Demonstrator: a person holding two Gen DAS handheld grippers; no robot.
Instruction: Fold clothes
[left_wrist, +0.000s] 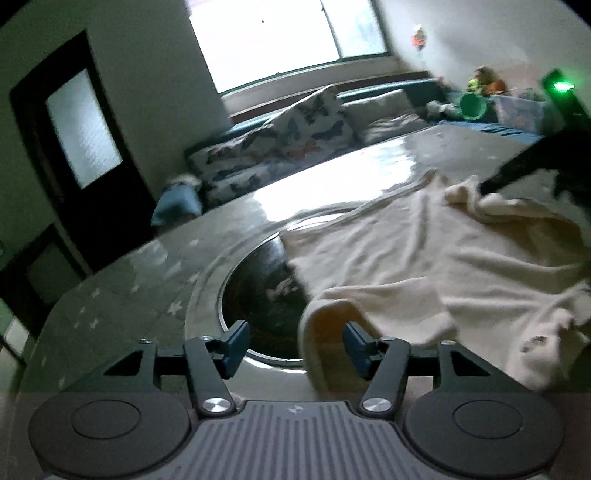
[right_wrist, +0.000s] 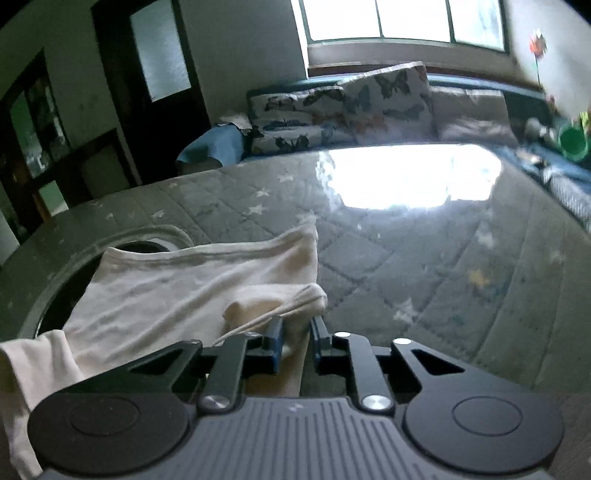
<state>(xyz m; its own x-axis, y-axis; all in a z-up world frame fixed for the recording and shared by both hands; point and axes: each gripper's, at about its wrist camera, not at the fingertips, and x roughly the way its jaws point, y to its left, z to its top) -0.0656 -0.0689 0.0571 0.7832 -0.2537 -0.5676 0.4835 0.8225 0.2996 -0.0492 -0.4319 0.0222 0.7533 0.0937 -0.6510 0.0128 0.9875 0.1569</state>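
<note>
A cream garment (left_wrist: 424, 258) lies spread over the grey star-patterned quilted table cover (left_wrist: 129, 280). In the left wrist view my left gripper (left_wrist: 295, 347) is open. A rolled edge of the garment (left_wrist: 325, 314) lies between its jaws, close to the right finger, and the pads do not press on it. At the far right of that view the dark tip of my right gripper (left_wrist: 491, 184) pinches a bunched corner. In the right wrist view my right gripper (right_wrist: 295, 328) is shut on a folded bunch of the same garment (right_wrist: 184, 280).
A round dark opening (left_wrist: 258, 295) in the table cover sits partly under the garment. Behind the table stand a sofa with butterfly cushions (right_wrist: 351, 107), a bright window (left_wrist: 277, 37), a dark door (left_wrist: 81, 129), a green bucket (left_wrist: 472, 105) and a plastic box (left_wrist: 521, 110).
</note>
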